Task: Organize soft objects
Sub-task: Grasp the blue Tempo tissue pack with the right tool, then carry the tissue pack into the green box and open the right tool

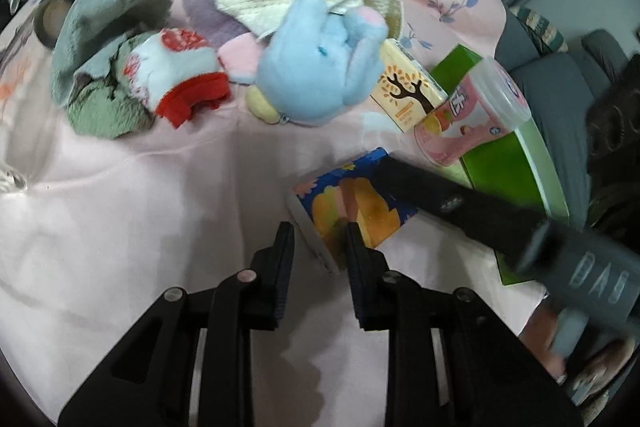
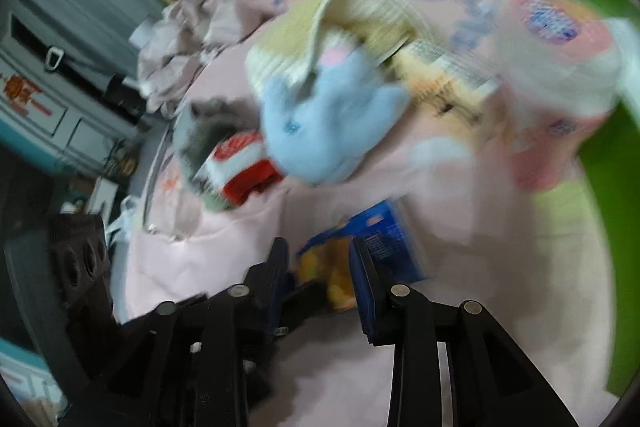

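Both tools are set around a blue fruit-printed carton (image 1: 352, 203): left tool (image 1: 318, 239) narrowly parted, right tool (image 2: 320, 263) gripping it. Blue plush elephant (image 1: 316, 67) lies at 12 o'clock on the pink bedsheet (image 1: 140, 207). Carton lettering is unreadable.

Left wrist view looked forward and down along its claw (image 1: 316, 247), close above the pink bed sheet (image 1: 140, 227), facing the soft pile. Right wrist view came in low from the right side, rolled and motion-blurred, equally close. Both views shared the blue plush toy (image 1: 316, 67) (image 2: 320, 131), the blue carton (image 1: 348, 203) (image 2: 360, 251) and the green box (image 1: 508, 163) (image 2: 600, 195).
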Available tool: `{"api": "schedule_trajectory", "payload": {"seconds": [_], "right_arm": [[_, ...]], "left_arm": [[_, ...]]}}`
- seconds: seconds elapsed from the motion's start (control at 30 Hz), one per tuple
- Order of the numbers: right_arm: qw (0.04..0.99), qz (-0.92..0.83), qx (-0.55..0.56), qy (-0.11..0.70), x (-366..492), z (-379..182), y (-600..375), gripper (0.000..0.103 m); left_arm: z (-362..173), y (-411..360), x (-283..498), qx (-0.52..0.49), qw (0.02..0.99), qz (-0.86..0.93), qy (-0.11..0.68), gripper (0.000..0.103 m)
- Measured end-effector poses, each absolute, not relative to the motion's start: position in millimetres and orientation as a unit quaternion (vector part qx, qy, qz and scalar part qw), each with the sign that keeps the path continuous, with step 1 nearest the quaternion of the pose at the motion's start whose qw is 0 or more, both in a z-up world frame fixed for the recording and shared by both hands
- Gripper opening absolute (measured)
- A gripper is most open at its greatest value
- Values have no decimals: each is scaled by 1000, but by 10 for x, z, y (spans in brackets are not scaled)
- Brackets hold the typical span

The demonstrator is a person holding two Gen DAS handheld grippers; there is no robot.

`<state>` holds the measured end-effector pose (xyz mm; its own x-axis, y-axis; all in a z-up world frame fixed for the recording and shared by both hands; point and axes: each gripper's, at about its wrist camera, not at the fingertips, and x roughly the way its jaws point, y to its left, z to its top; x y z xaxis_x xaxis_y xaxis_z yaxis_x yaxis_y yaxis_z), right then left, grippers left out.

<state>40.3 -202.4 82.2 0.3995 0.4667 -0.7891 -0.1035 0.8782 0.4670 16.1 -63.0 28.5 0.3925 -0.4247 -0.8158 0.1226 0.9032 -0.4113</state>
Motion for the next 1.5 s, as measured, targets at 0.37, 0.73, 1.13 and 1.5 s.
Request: {"api": "schedule_trajectory", "payload": {"seconds": [0.37,0.73,1.13,1.5], "right_arm": [[796,159,184,554,544,543,-2123,67],[832,147,195,499,360,932,-2302,60],[898,43,253,357,-31,1747,-3288,60],[865,-70,335,366,-257,1313,-4105,58]], "left_arm": [[235,-615,198,-157,819,-171,525,37],[790,-942,114,-107,856,-209,461,33],[1467,-2017,97,-15,867,-330,374,32],[1084,-2846,203,25,814,-395,426,32]]}}
